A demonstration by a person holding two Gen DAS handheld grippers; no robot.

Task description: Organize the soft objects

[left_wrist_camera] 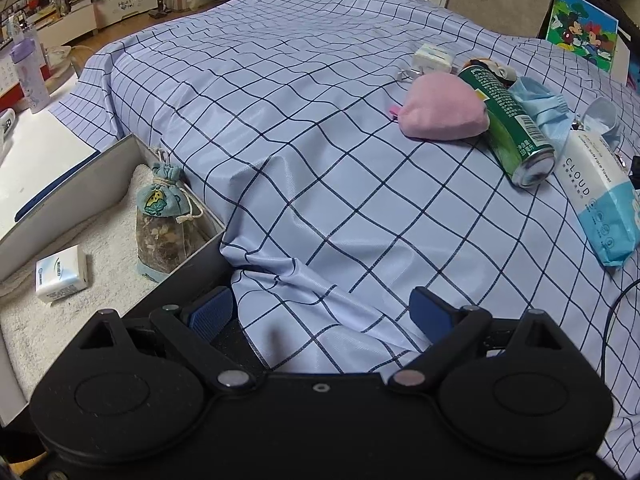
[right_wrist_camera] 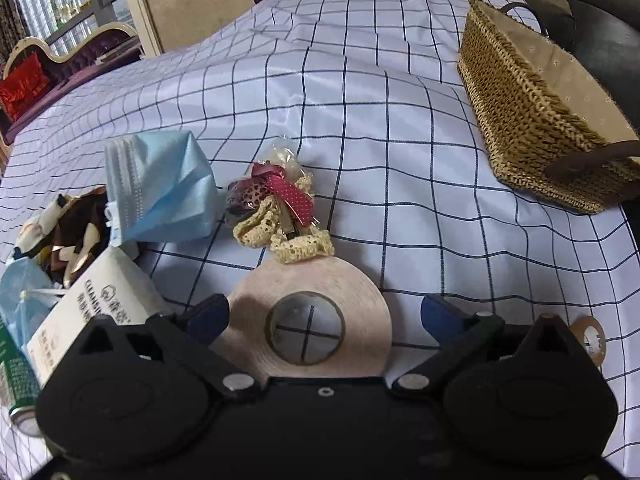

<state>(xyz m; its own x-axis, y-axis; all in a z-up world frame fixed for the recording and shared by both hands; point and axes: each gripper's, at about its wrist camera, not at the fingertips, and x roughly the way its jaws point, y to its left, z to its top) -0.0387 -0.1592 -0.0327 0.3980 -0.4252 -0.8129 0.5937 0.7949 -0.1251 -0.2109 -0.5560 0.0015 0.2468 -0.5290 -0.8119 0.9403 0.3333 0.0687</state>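
My left gripper [left_wrist_camera: 322, 310] is open and empty, low over the checked tablecloth [left_wrist_camera: 304, 128] beside a grey box [left_wrist_camera: 120, 152]. In the box lie a sachet bag [left_wrist_camera: 164, 216] and a tissue packet [left_wrist_camera: 62, 274]. A pink soft pouch [left_wrist_camera: 444, 106], a blue face mask [left_wrist_camera: 544, 108] and a wipes pack [left_wrist_camera: 600, 204] lie to the right. My right gripper [right_wrist_camera: 324, 316] is open, its fingers either side of a tape roll [right_wrist_camera: 308, 320]. Beyond it lie a lace-and-ribbon bundle [right_wrist_camera: 280, 208], a blue mask [right_wrist_camera: 160, 188] and a woven basket [right_wrist_camera: 536, 116].
A green can [left_wrist_camera: 508, 120] lies between the pouch and the mask. A small white box [left_wrist_camera: 432, 58] sits behind them. In the right wrist view a brown patterned cloth [right_wrist_camera: 68, 232], a white pack [right_wrist_camera: 96, 304] and a small tape disc [right_wrist_camera: 588, 338] lie nearby.
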